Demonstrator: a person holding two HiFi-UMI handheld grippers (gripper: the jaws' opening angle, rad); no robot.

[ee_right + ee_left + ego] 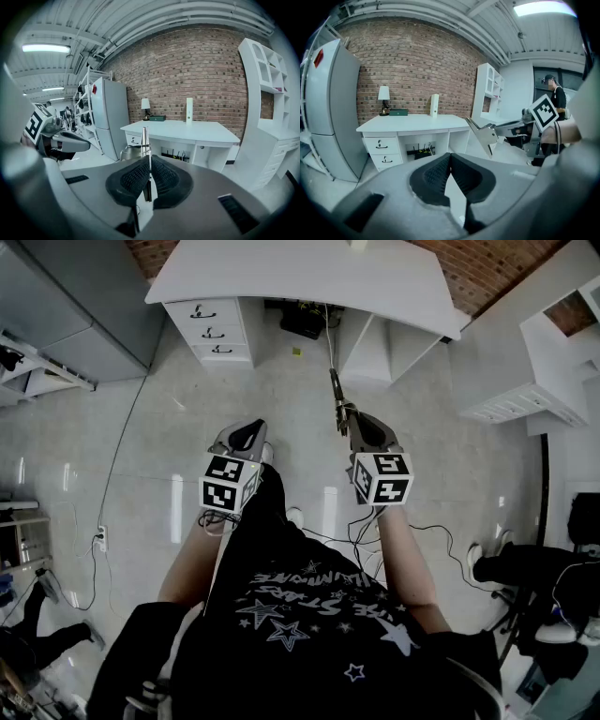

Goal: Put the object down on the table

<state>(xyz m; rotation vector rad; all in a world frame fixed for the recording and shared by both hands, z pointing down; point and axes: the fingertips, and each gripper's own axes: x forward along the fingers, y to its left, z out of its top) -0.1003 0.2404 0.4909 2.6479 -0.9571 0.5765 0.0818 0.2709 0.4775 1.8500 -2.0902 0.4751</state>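
Observation:
My right gripper is shut on a flat metal utensil that sticks forward out of its pads. In the right gripper view the metal utensil shows edge-on, pointing up towards the white desk. The left gripper view shows the metal utensil from the side as a flat pointed blade, in the air to the right. My left gripper is shut, with its pads touching and nothing between them. Both grippers hover over the floor, a short way in front of the white desk.
The desk has drawers on its left and carries a lamp and a white upright box. A grey fridge stands to its left and a white shelf unit to its right. Cables lie on the floor. A person stands at the far right.

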